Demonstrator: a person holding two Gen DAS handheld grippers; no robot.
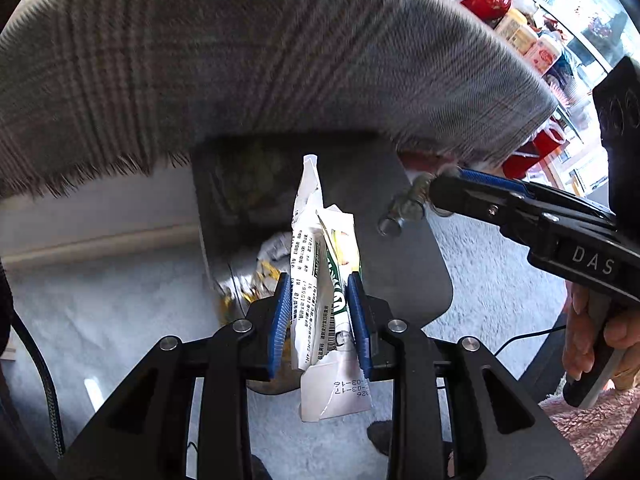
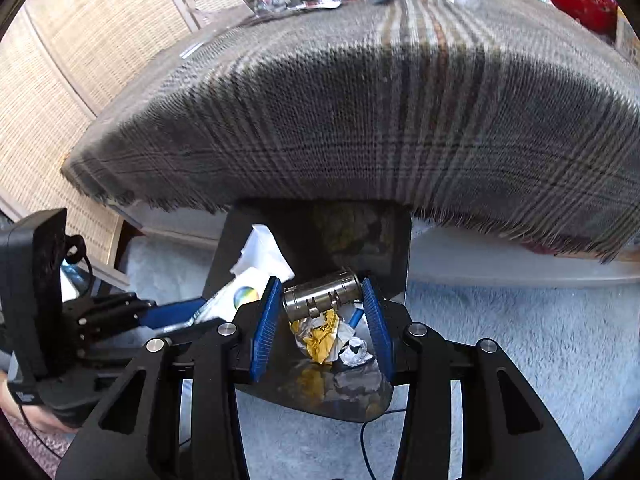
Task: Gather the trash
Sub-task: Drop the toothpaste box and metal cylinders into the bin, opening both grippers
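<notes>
Overhead, a plaid blanket (image 2: 360, 120) is draped above a dark bin (image 2: 384, 248). White wrappers (image 1: 324, 300) are clamped by the left gripper (image 1: 320, 316) over the bin's left rim. A metal cylinder (image 2: 322, 292) is pinched by the right gripper (image 2: 320, 320) above crumpled wrappers (image 2: 328, 340) inside.

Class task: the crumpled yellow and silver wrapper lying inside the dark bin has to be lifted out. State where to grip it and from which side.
Grip the crumpled wrapper from above, on its raised yellow folds. It lies loose low in the bin, whose walls block any sideways approach. Both grippers are loaded, so one must first let go.
</notes>
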